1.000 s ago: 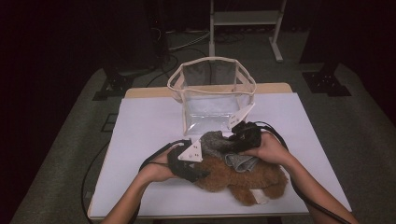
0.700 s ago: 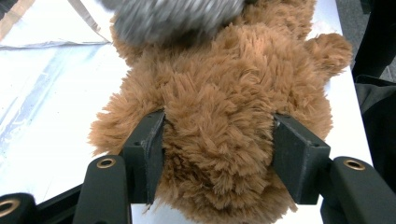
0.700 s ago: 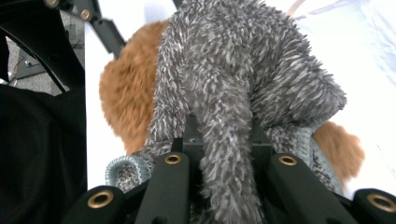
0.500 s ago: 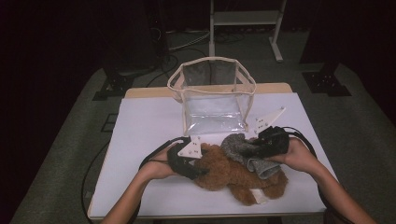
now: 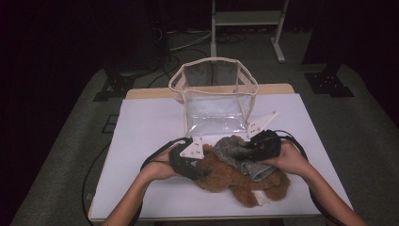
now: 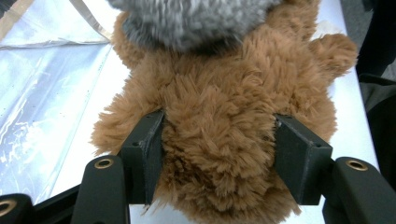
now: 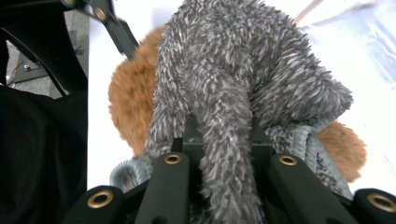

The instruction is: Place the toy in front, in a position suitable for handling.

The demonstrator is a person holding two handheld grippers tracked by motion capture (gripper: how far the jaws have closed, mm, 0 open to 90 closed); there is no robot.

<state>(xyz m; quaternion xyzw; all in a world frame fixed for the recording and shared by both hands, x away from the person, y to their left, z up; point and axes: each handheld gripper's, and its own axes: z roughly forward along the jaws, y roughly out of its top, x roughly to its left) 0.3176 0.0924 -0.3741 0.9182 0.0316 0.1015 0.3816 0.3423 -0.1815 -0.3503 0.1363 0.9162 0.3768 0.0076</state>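
Brown teddy bear (image 5: pixel 237 181) lies on the white bench (image 5: pixel 146 141), just in front of the clear plastic bag (image 5: pixel 214 96), which stands open at the top; a grey fuzzy garment (image 5: pixel 240 157) is draped on top of the bear. Left claw (image 5: pixel 200 172) clamps the bear's plush body at its left end, both pads sunk into the fur in the left gripper view (image 6: pixel 219 154). Right claw (image 5: pixel 247 153) is pinched tight on a fold of the grey garment, seen bunched between the jaws in the right gripper view (image 7: pixel 224 135), on the bear's bag-side. Step looks like dressing the bear or pulling the garment off it, can't tell which. To do it well: keep left claw firm so the bear doesn't slide toward the bag, pull the garment along the body rather than straight up, keep the pinch on fabric only, not bear fur, and watch the cables (image 5: pixel 155 162) don't snag a limb
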